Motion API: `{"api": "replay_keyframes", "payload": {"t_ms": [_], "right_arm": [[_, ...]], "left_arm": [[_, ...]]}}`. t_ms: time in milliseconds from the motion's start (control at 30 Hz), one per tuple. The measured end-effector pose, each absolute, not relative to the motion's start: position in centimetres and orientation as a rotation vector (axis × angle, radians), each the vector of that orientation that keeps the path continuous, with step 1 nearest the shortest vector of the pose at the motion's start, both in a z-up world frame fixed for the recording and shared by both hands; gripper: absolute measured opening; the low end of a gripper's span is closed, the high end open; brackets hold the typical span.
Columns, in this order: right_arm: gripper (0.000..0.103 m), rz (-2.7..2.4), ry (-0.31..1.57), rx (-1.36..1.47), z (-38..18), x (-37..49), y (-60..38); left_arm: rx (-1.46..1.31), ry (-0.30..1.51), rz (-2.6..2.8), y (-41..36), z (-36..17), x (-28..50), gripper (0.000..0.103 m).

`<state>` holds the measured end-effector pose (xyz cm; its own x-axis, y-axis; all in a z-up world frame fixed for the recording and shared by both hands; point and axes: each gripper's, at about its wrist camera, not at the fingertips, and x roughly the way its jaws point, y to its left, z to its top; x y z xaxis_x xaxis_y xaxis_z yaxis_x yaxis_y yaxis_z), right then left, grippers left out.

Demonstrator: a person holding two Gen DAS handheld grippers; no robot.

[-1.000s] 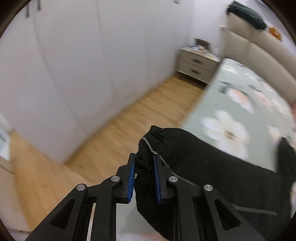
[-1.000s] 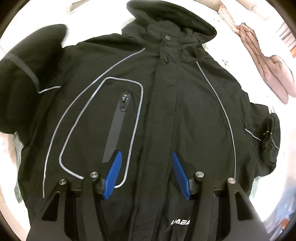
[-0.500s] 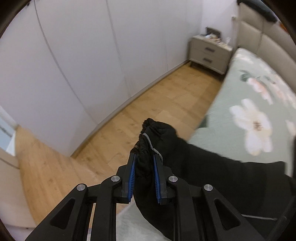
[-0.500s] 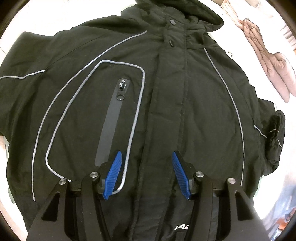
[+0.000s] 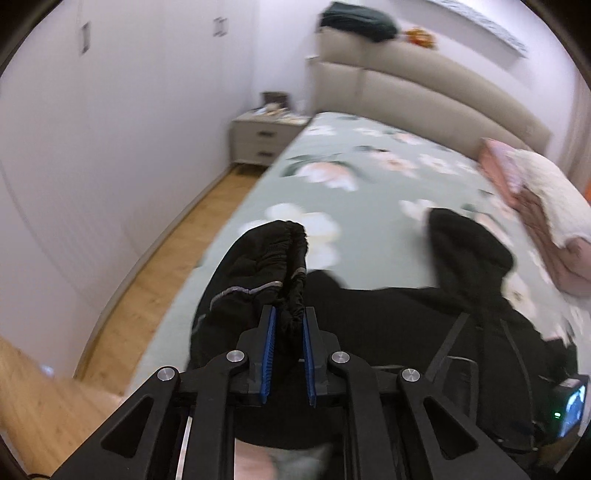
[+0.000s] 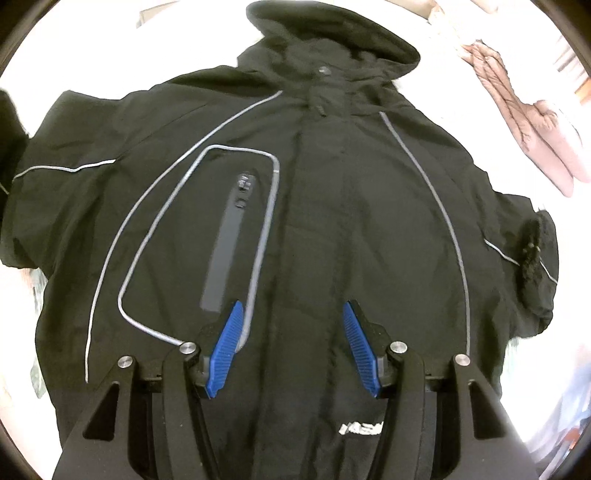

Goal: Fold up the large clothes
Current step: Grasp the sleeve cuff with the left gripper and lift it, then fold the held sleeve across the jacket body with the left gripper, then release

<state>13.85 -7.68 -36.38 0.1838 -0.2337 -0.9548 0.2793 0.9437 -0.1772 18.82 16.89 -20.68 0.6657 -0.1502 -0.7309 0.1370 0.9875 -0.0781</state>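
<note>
While your left gripper (image 5: 287, 321) pinches the gathered cuff (image 5: 291, 258) of the black jacket's sleeve (image 5: 243, 291), its blue pads (image 5: 269, 347) have just closed a little further on that bunched fabric, which fills the narrow gap between them. Just past the fingertips, the sleeve rises up from the pads with a thin grey stripe running across it. To the right of the tool and a little beyond it, the rest of the jacket (image 5: 399, 314) lies spread on the flowered green bedspread (image 5: 369, 173), its hood (image 5: 465, 243) standing up farther off. Left of the tool, the wooden floor (image 5: 159, 273) runs along the bed toward a small nightstand (image 5: 266, 140) against the white wall. Farthest away, a padded headboard (image 5: 424, 88) closes the view, with pink and cream clothes (image 5: 546, 206) piled off to the right.

Your right gripper (image 6: 291, 314) hangs over the jacket's front (image 6: 369, 221) with its jaws apart and nothing between them. Its left pad (image 6: 225, 347) sits over the grey piping beside the chest pocket zipper (image 6: 229, 251), its right pad (image 6: 360, 347) on the other side of the front placket. Beyond the fingertips lies the hood (image 6: 332, 33), and far to the right a pink puffy garment (image 6: 532, 122).
</note>
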Motion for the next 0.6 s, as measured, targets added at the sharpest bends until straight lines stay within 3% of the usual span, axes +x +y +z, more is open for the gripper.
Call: {"api": "replay_keyframes", "payload": {"t_ms": [600], "right_arm": [[0.06,-0.442,1.337,0.137,-34.8,1.7,-20.3]], "left_arm": [[0.024,0.922,-0.672,-10.2,-21.4,6.5,0.014]]}}
